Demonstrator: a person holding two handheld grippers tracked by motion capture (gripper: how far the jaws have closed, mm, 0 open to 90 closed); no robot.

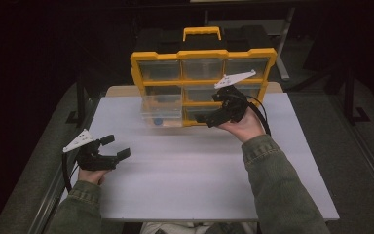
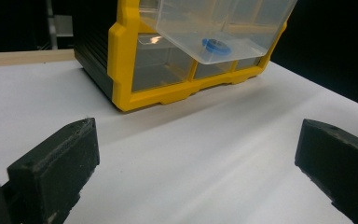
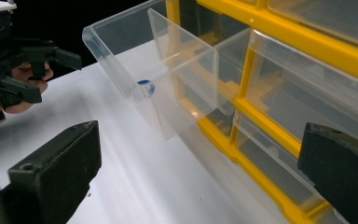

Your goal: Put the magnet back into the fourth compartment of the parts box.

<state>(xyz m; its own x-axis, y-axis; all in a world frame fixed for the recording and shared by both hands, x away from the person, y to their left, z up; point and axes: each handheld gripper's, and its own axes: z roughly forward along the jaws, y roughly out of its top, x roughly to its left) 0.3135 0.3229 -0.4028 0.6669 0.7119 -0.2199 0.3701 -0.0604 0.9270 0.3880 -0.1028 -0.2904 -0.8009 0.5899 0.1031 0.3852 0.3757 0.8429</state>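
Hovering beside clear drawer (image 1: 161, 113), right tool (image 1: 205, 118) gapes; left tool (image 1: 117, 146) likewise.

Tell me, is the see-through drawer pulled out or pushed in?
Pulled out. The clear drawer juts forward from the yellow organizer over the white table, and a small blue ring lies inside.

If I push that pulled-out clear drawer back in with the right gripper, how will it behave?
The clear drawer looks thin-walled, so it probably flexes under a hard push. It holds little beyond a small blue ring, so it is likely light and slides easily. Hanging far out of the yellow organizer, it may tilt or jam; the right gripper should push squarely.
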